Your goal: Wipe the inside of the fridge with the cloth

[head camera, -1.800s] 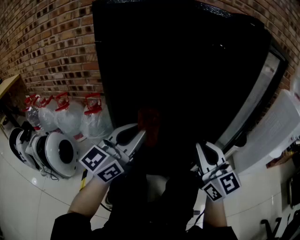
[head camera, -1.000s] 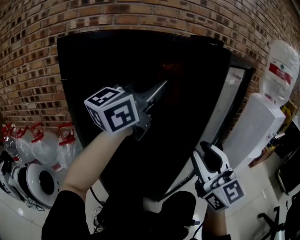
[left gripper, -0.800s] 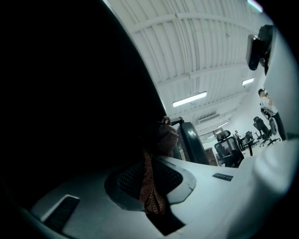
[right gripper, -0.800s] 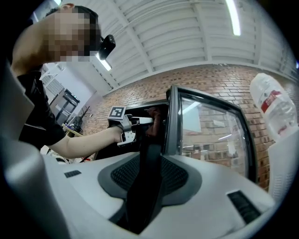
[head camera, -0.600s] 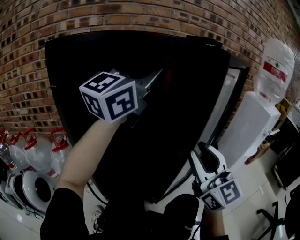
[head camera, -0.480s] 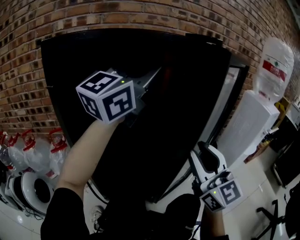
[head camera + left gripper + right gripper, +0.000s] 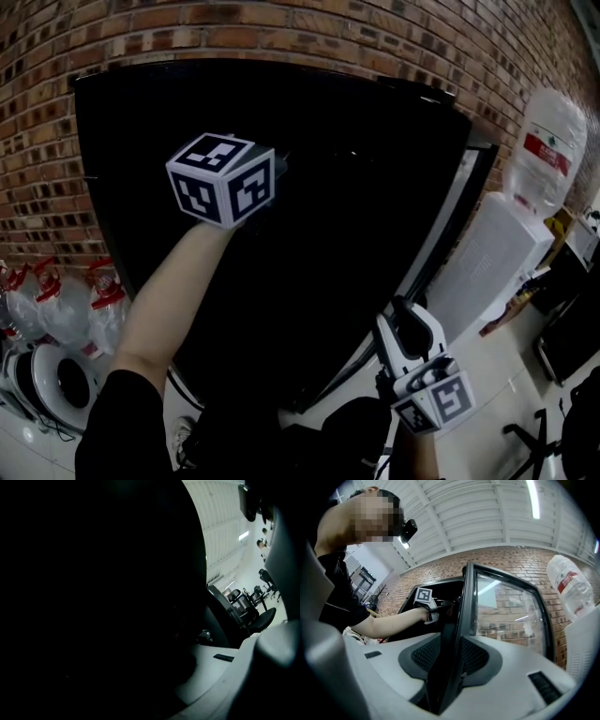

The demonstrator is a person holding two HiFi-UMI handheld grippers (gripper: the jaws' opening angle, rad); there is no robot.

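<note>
The black fridge stands open against a brick wall, its inside too dark to see into. My left gripper reaches into it at arm's length. Only its marker cube shows in the head view; the jaws are lost in the dark. In the right gripper view a dim reddish cloth shows at the left jaws' tips. The left gripper view is almost wholly black. My right gripper is low on the right, shut on the edge of the glass door, which runs up between its pads.
A white water dispenser with a bottle on top stands just right of the door. Bagged water bottles and round white appliances sit on the floor at the left. Office chairs stand behind me.
The left arm has risen and rolled, going further into the fridge; its jaws, seen before, are now hidden in the dark. The right gripper has stayed on the door.
</note>
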